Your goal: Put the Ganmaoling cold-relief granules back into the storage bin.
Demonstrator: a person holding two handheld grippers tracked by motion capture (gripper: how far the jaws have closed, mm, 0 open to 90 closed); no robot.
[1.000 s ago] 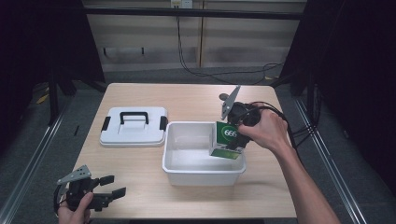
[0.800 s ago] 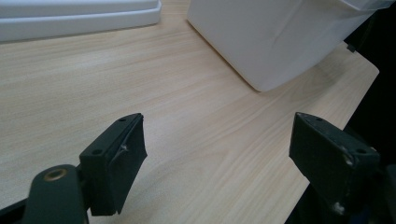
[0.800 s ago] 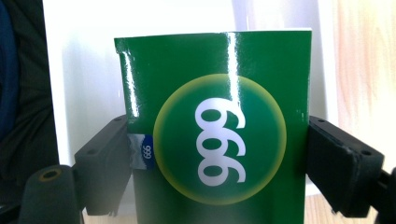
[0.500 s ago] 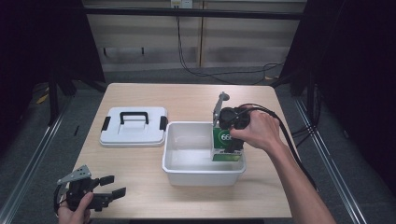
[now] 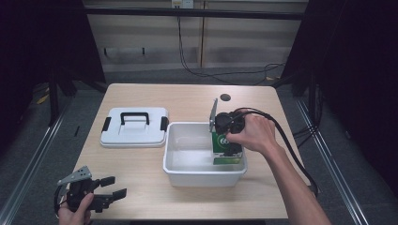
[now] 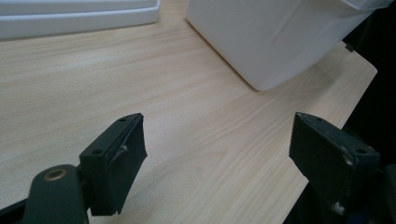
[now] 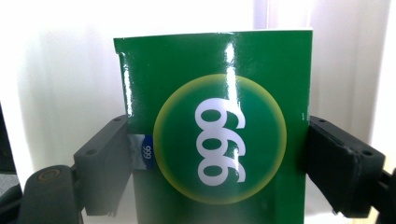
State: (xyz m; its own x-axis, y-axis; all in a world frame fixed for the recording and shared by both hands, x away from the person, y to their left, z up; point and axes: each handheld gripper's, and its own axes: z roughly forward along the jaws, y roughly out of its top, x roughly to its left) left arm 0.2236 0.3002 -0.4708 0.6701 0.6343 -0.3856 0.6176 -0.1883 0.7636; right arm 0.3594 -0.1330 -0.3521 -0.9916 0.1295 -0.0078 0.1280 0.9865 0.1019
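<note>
The right gripper [image 5: 226, 140] clamps a green carton [image 7: 215, 135] by both sides, holding it low inside the white tub [image 5: 187, 171], probably just above the floor. The left gripper [image 5: 112, 187] rests wide open and empty near the table's [image 5: 187, 98] front corner. An early release could tip the carton against the tub wall.

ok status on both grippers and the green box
Right gripper shut on green box, inside white bin. Left gripper open, idle. Nothing in the way.
</note>
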